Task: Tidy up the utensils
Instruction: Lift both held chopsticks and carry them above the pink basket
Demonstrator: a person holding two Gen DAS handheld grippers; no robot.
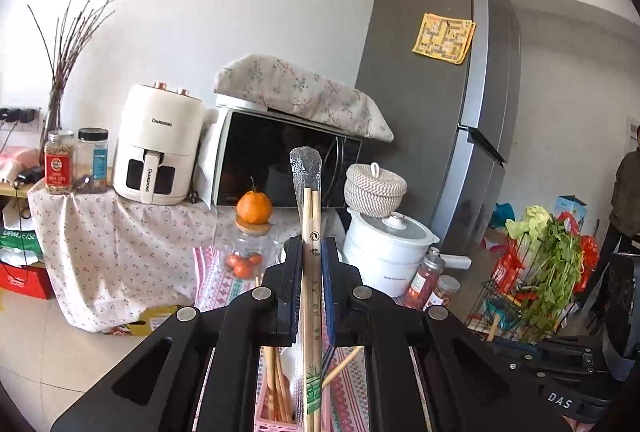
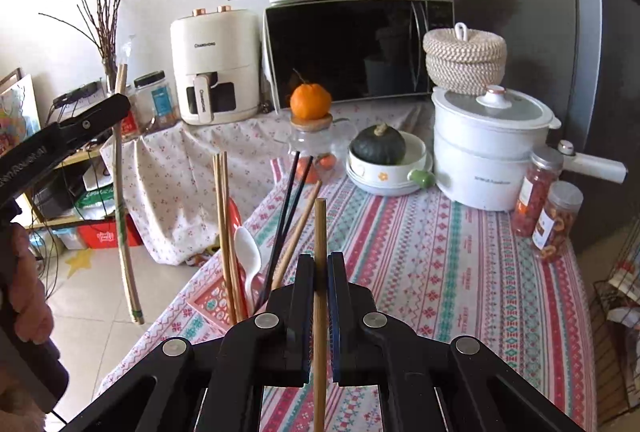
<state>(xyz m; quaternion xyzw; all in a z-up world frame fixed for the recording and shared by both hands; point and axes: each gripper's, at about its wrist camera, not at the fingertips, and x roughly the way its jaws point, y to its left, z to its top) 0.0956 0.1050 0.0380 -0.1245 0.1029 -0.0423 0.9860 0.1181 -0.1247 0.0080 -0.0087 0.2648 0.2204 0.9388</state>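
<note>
My left gripper (image 1: 311,252) is shut on a plastic-wrapped pair of bamboo chopsticks (image 1: 311,208), held upright above a pink utensil basket (image 1: 276,424). In the right wrist view the left gripper (image 2: 120,104) is at the far left, off the table edge, with the wrapped pair (image 2: 122,200) hanging down. My right gripper (image 2: 320,268) is shut on a single brown wooden chopstick (image 2: 320,232), held upright. The pink basket (image 2: 212,300) stands at the table's left edge with brown chopsticks (image 2: 222,216), black chopsticks (image 2: 290,192) and a white spoon (image 2: 248,252) upright in it.
On the patterned tablecloth (image 2: 440,252) stand a white pot (image 2: 488,152), a bowl with a green squash (image 2: 380,152), two snack jars (image 2: 548,200) and a glass jar topped by an orange (image 2: 310,100). Behind are a microwave (image 2: 352,52), an air fryer (image 2: 216,68) and a fridge (image 1: 440,92).
</note>
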